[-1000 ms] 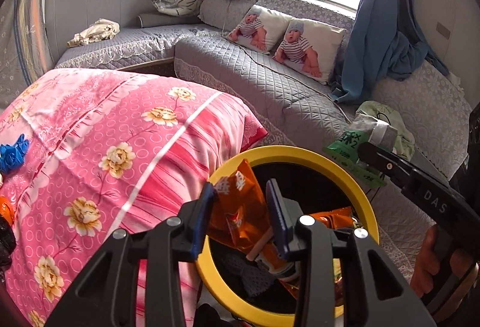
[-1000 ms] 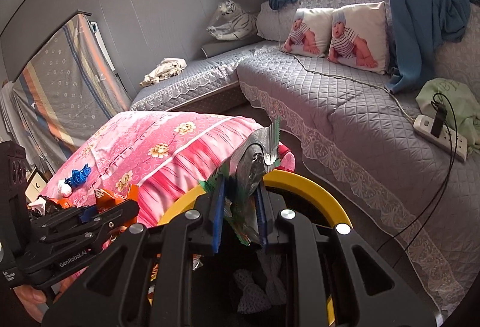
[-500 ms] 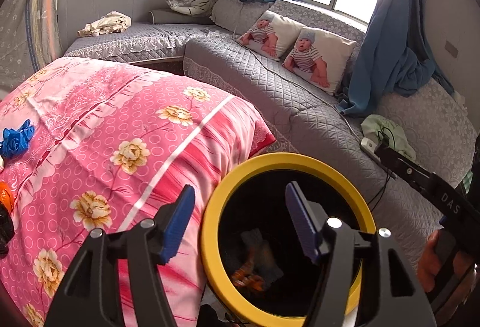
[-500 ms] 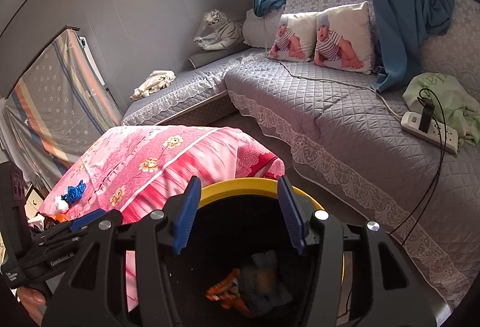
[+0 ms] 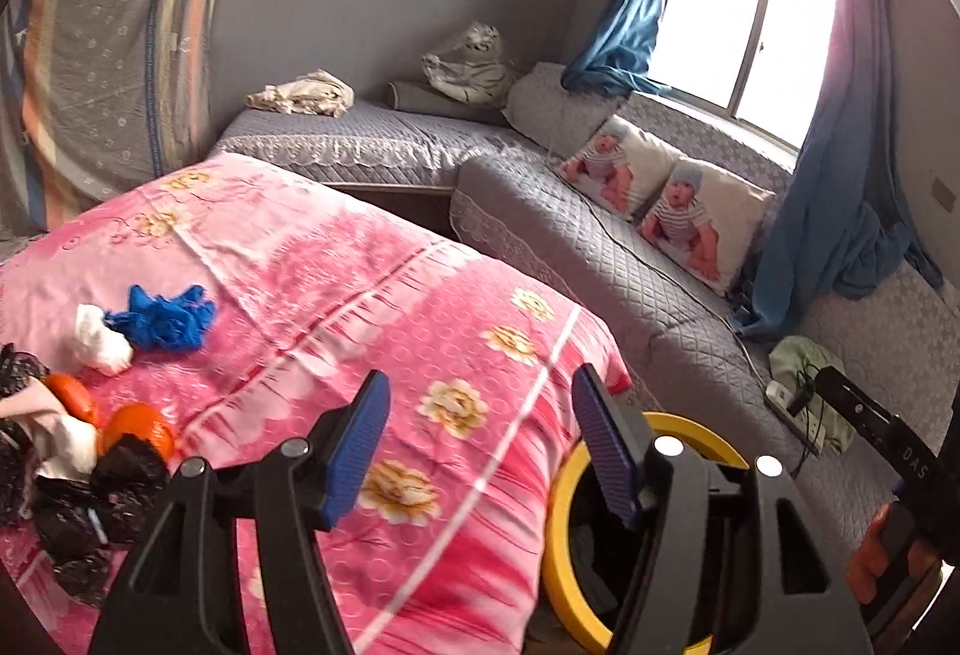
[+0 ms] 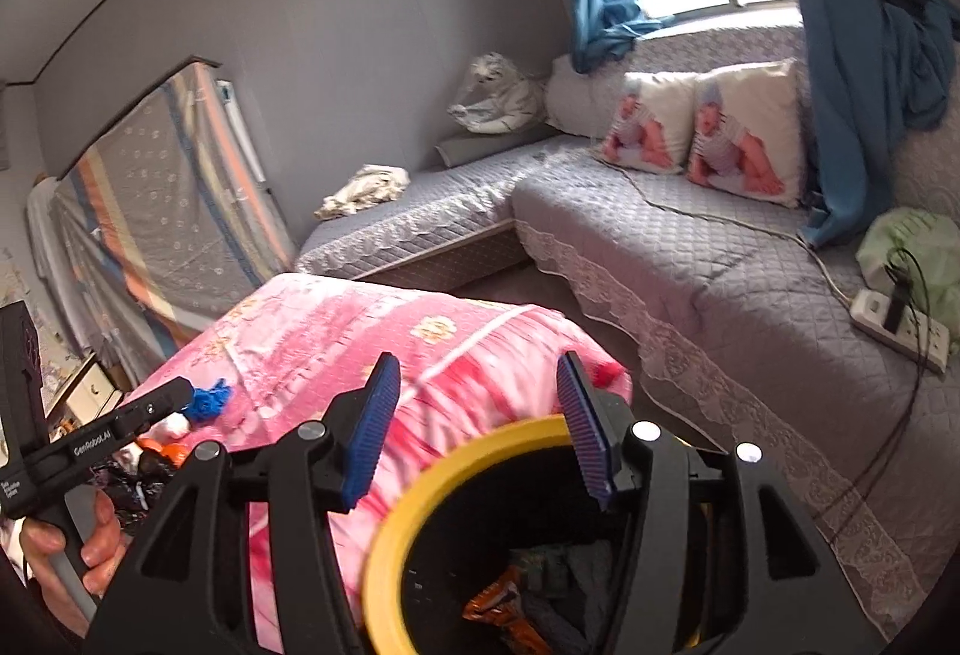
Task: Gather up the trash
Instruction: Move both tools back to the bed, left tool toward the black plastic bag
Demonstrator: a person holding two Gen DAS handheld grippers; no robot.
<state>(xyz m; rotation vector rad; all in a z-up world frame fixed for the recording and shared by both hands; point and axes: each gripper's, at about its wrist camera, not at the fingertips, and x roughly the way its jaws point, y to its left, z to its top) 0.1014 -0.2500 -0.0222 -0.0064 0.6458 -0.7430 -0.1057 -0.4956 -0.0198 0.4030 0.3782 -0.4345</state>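
Beside the pink bedspread's (image 5: 336, 295) right edge, yellow-rimmed bin (image 6: 420, 499) holding orange wrapper (image 6: 498, 610), both claws, left gripper (image 5: 474, 445) and right gripper (image 6: 474, 427), spread empty, "DAS" and perhaps "GenRobot.AI" lettering, blue glove (image 5: 162, 319) near left edge.

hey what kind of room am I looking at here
Most likely a lived-in bedroom or sitting room in a home. A pink floral bedspread covers a bed or table, a grey quilted corner couch holds two baby-print pillows, and blue curtains hang at the window.
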